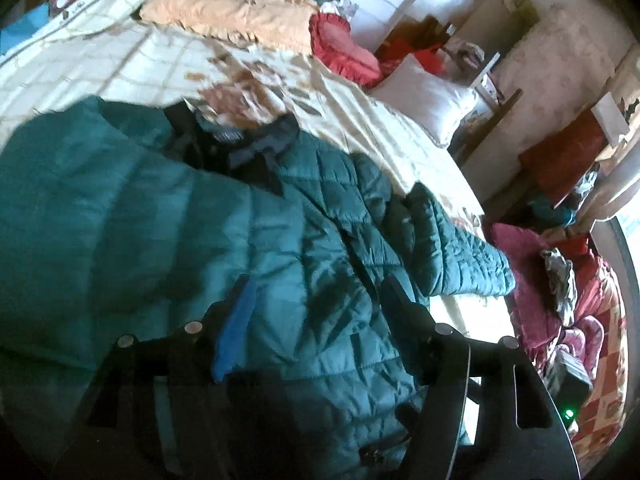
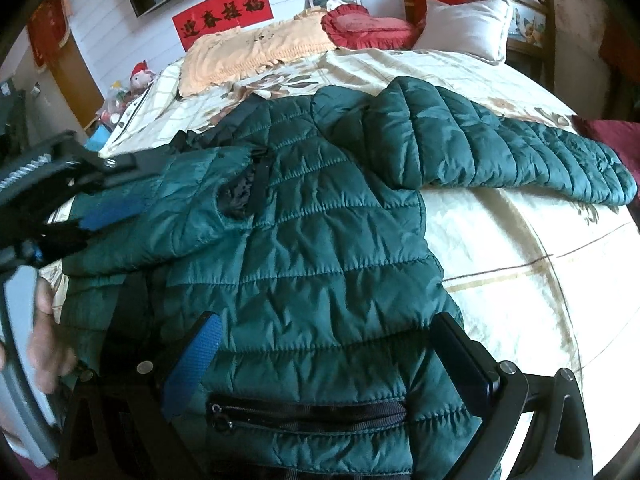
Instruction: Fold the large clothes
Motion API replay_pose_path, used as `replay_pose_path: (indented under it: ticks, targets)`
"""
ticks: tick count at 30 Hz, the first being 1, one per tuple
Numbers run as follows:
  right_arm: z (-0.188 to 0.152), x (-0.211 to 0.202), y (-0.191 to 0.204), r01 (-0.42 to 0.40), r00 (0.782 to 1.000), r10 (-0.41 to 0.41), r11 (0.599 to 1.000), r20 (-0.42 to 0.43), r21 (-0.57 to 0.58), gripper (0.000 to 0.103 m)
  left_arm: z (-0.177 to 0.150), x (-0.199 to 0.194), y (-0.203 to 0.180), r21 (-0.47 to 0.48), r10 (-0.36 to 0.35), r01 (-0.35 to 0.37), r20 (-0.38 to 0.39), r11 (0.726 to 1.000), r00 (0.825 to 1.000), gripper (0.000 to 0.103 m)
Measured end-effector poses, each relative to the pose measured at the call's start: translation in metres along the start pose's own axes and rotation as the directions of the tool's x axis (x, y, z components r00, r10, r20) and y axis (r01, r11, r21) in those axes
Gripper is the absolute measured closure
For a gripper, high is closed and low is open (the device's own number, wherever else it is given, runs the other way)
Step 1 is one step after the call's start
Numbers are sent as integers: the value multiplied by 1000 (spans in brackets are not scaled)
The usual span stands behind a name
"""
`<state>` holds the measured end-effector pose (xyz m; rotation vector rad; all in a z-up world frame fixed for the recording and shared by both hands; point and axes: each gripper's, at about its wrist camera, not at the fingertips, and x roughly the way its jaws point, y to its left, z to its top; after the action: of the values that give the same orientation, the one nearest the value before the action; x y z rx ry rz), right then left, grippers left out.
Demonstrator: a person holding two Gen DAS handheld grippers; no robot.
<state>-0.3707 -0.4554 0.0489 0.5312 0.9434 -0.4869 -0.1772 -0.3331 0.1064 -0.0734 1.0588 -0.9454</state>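
In your left wrist view, your left gripper [image 1: 316,320] hung with jaws apart over the green puffer jacket [image 1: 168,216] on the bed [image 1: 100,60]. In your right wrist view, your right gripper [image 2: 328,360] was spread too; one sleeve [image 2: 500,148] lay unfolded, far right, so folding looked barely started.

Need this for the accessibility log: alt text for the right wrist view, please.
A dark green quilted puffer jacket lies spread on a cream floral bedspread, one sleeve stretched out to the right. The right gripper hangs open over the hem near a zipped pocket; the left gripper enters from the left at the folded-over sleeve.
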Motion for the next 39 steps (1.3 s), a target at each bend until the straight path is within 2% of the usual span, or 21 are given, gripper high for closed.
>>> replay_pose_path:
  ticks: [3,4,6,10,16,17,19,20,21,23,26,29,33,36,39]
  targets:
    - [6,-1,6,-41,999,41,999,5,-14,0,6,-31,21,-13,42,-42,39,999,998,38]
    - [9,-1,9,-54,999,54,998,7,-19,0,8,-45,31,-15,94,-93,63,996,994,38]
    - [21,0,16,-97,995,98,995,9,-23,0,9,-67,50,-15,194,-194,105,981,975,38]
    - [48,19,35,-152,988,151,988,-23,-27,0,8,-100,97,-60,330,-324,146,944,933,38]
    - [77,76,54,-198,973,202,979,-108,45,0,-8,-135,175,-247,412,-371,141,895,900,38]
    - [79,83,57,-183,976,188,982,-114,50,4,-12,-137,183,-260,424,-381,135,887,895,38]
    - [82,90,63,-173,979,176,984,-105,36,36,-18,-141,192,-275,444,-398,128,875,887,38]
    - [85,92,67,-170,981,171,985,-91,22,59,-20,-141,196,-281,450,-404,123,870,884,38]
    - [87,91,70,-174,982,174,985,-72,8,71,-22,-141,200,-286,453,-407,117,868,884,38]
    - [92,85,75,-177,984,176,984,-40,-32,83,-23,-140,206,-297,453,-407,106,864,885,38]
    - [105,54,78,-132,986,141,986,87,-102,87,-21,-137,209,-308,454,-404,107,861,885,38]
    - [120,28,65,-51,979,70,994,190,-101,88,-15,-129,204,-298,450,-404,105,865,887,38]
    - [133,29,49,58,974,-36,994,222,-92,89,-8,-114,193,-267,439,-400,105,877,892,38]
    - [134,50,47,131,971,-106,986,212,-108,89,-1,-98,185,-253,441,-406,96,878,893,38]
    - [131,79,42,106,985,-89,988,145,-114,89,8,-78,181,-256,432,-402,74,879,899,38]
